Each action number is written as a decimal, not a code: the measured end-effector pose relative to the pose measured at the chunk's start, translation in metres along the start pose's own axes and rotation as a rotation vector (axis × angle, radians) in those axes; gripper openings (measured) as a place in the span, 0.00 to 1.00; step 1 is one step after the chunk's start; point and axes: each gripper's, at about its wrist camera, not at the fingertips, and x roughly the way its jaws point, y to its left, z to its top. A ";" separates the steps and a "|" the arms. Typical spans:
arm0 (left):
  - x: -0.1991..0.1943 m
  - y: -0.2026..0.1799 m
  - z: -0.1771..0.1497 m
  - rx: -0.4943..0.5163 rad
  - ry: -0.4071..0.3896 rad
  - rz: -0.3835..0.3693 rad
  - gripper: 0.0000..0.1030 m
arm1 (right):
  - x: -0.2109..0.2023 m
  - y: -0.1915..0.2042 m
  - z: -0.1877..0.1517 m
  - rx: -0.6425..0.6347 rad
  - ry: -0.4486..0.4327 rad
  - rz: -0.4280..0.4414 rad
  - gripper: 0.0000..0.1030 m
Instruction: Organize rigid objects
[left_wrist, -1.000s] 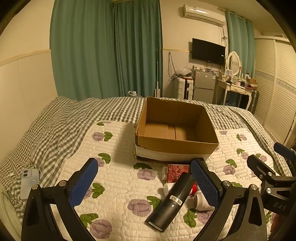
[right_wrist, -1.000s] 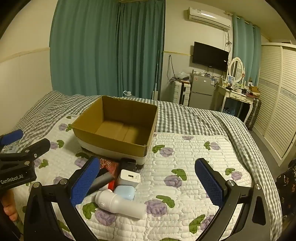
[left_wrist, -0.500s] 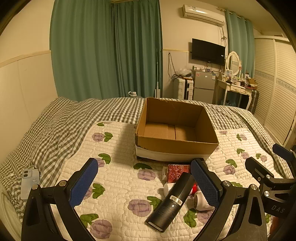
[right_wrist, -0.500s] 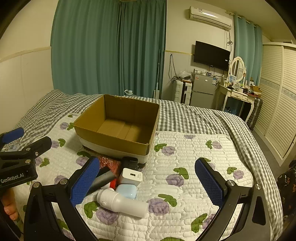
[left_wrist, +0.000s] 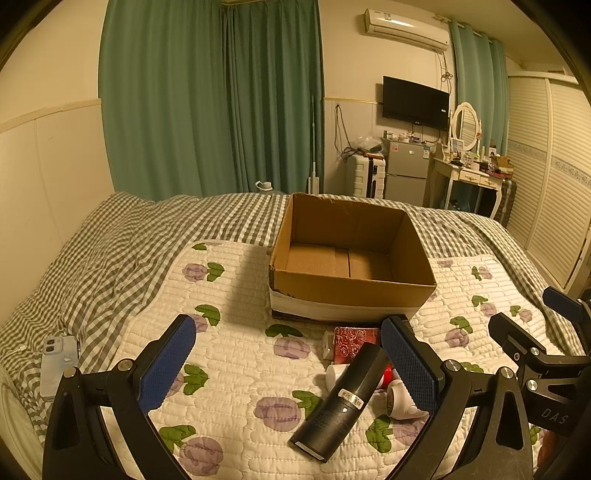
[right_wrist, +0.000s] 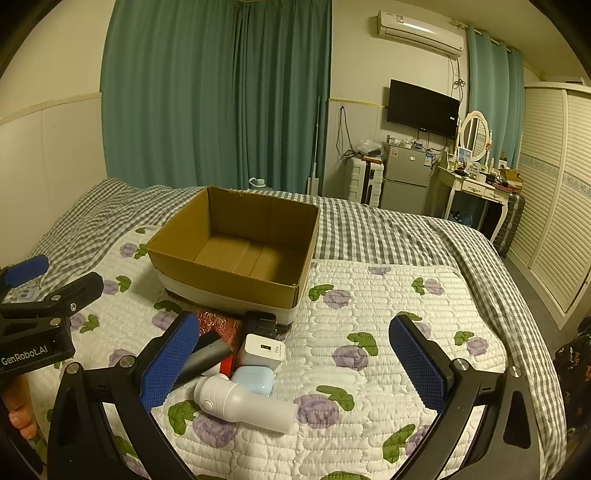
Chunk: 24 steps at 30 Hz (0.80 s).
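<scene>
Black cylinder (left_wrist: 341, 402) lies between the spread left tongs (left_wrist: 288, 365).

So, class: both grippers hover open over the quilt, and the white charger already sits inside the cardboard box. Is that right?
Not quite. The white charger lies on the quilt in front of the cardboard box, whose visible interior is bare in the right wrist view. Both the left gripper and right gripper do hover open.

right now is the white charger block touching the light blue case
Touching. In the right wrist view the white charger block sits directly behind the light blue case, and their edges meet with no quilt showing between them.
</scene>
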 end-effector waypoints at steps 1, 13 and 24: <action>0.000 0.000 0.000 0.000 0.000 -0.001 1.00 | 0.000 0.000 0.000 0.000 0.000 -0.001 1.00; 0.000 0.000 0.000 0.001 0.001 -0.001 1.00 | 0.000 0.000 0.000 0.000 0.002 0.000 1.00; 0.000 0.000 0.000 0.000 0.001 -0.001 1.00 | 0.001 0.001 -0.002 0.000 0.004 0.001 1.00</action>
